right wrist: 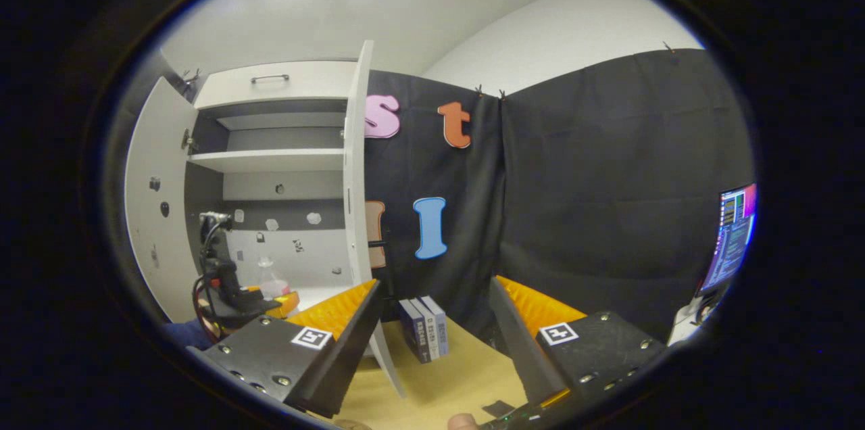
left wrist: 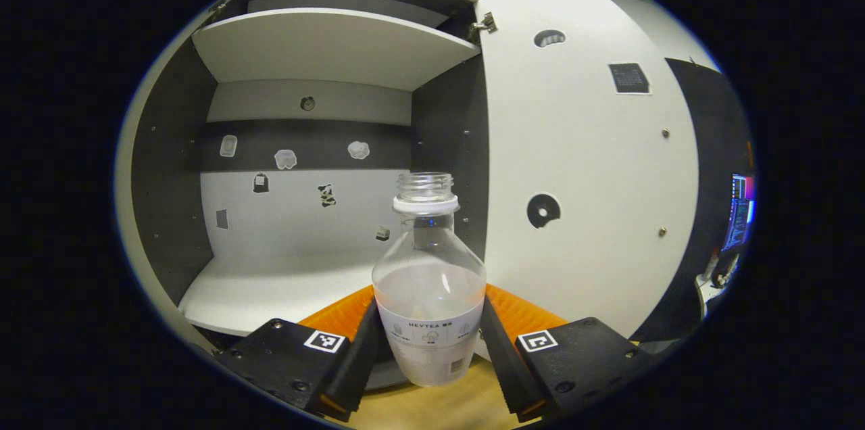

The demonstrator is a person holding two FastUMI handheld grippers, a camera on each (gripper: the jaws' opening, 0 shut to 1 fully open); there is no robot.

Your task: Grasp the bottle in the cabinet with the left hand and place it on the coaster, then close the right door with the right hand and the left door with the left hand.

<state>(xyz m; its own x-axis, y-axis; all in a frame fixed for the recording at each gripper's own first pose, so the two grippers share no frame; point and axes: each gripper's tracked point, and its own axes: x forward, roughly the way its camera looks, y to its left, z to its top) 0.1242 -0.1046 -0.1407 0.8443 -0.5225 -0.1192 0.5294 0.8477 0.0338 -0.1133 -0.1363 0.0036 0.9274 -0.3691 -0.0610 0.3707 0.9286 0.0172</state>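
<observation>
A clear, capless bottle (left wrist: 428, 268) with a white label stands upright between the fingers of my left gripper (left wrist: 429, 322), which is shut on its lower body. The bottle hangs just in front of the cabinet's lower shelf (left wrist: 270, 291), over the wooden table edge. The right door (left wrist: 588, 166) stands open beside it. In the right gripper view, my right gripper (right wrist: 432, 339) is open with nothing in it, well back from the cabinet (right wrist: 270, 159). From there I see the left gripper (right wrist: 267, 300) holding the bottle (right wrist: 270, 279), between the open left door (right wrist: 152, 213) and the right door (right wrist: 355, 213), seen edge-on.
Small stickers dot the cabinet's back wall (left wrist: 304, 213), and an upper shelf (left wrist: 324, 44) juts out overhead. Several books (right wrist: 424, 328) stand on the wooden table (right wrist: 446, 376) by the cloth wall. A small dark flat piece (right wrist: 500, 408) lies near the front. A monitor (right wrist: 733, 234) glows at far right.
</observation>
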